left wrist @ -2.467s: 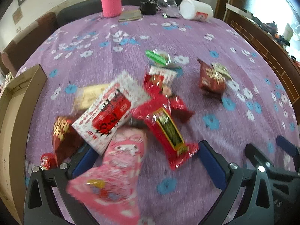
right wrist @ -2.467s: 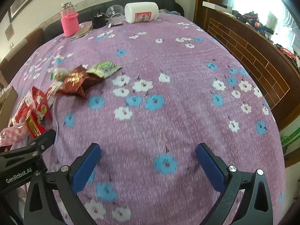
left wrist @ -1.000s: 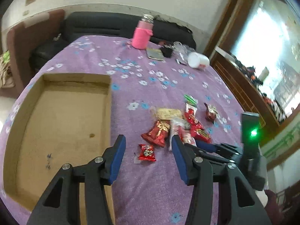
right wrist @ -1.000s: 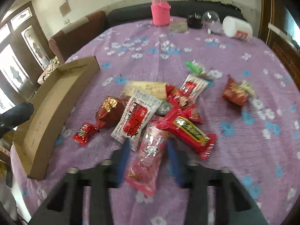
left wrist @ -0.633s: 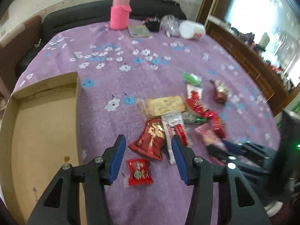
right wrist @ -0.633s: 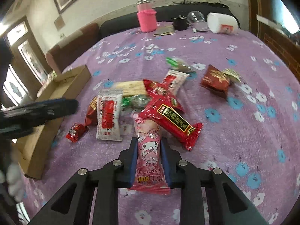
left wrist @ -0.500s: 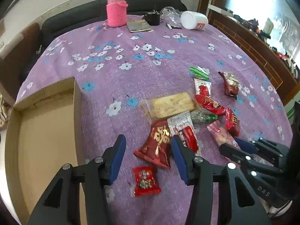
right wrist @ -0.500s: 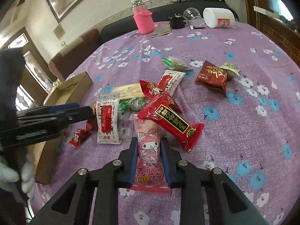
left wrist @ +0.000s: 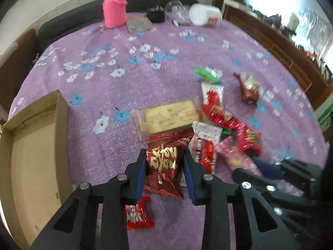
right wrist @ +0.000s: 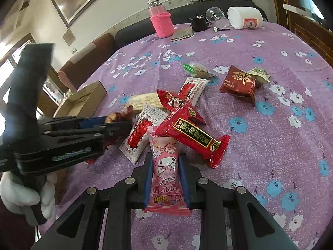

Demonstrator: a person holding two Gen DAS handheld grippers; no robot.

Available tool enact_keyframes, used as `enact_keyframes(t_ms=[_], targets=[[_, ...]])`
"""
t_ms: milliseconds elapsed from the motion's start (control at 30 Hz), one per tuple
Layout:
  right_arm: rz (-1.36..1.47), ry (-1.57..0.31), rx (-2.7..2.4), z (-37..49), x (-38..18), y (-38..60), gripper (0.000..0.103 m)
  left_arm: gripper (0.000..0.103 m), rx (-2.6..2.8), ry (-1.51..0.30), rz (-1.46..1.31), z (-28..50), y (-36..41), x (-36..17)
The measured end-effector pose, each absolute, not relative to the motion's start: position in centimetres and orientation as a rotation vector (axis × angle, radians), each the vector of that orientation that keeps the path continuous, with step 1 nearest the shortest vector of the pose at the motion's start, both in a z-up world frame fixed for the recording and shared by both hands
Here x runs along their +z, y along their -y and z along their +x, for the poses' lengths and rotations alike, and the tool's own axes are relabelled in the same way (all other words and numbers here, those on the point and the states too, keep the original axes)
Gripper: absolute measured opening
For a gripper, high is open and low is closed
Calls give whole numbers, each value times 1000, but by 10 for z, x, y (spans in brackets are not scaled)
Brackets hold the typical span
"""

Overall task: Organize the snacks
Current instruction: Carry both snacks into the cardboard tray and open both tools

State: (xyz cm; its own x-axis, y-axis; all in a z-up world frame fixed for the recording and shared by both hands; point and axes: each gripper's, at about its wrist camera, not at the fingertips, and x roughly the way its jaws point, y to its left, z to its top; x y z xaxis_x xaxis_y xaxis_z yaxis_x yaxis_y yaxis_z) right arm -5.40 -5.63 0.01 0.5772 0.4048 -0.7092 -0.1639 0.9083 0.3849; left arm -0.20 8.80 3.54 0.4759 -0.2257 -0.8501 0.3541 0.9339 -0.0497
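Two grips are on: left gripper (left wrist: pixel 164 164) pinches the dark red snack bag (left wrist: pixel 164 166) at the pile's near edge, right gripper (right wrist: pixel 165 173) clamps the pink My Melody packet (right wrist: pixel 166 170) beside the long red packet (right wrist: pixel 191 135). Best lift each straight up, clear of neighbours, then carry left to the cardboard box (left wrist: pixel 31 156). Half a second back the left fingers stood wider, off the bag; now they have dropped onto it.
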Motion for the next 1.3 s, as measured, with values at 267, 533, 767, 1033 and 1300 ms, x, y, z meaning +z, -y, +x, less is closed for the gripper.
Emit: enact_keyframes(t_ms=[267, 533, 767, 1033, 1300], targets=[[271, -823, 369, -68, 13, 51, 25, 32, -332, -868, -51, -58, -146, 89], [282, -735, 504, -102, 67, 11, 25, 32, -115, -840, -211, -97, -268, 89], [206, -828, 713, -91, 79, -98, 26, 33, 31, -859, -268, -109, -331, 62], [110, -944, 782, -80, 52, -186, 26, 33, 65, -915, -281, -101, -352, 40], [100, -994, 815, -79, 40, -202, 27, 51, 81, -840, -342, -120, -367, 59]])
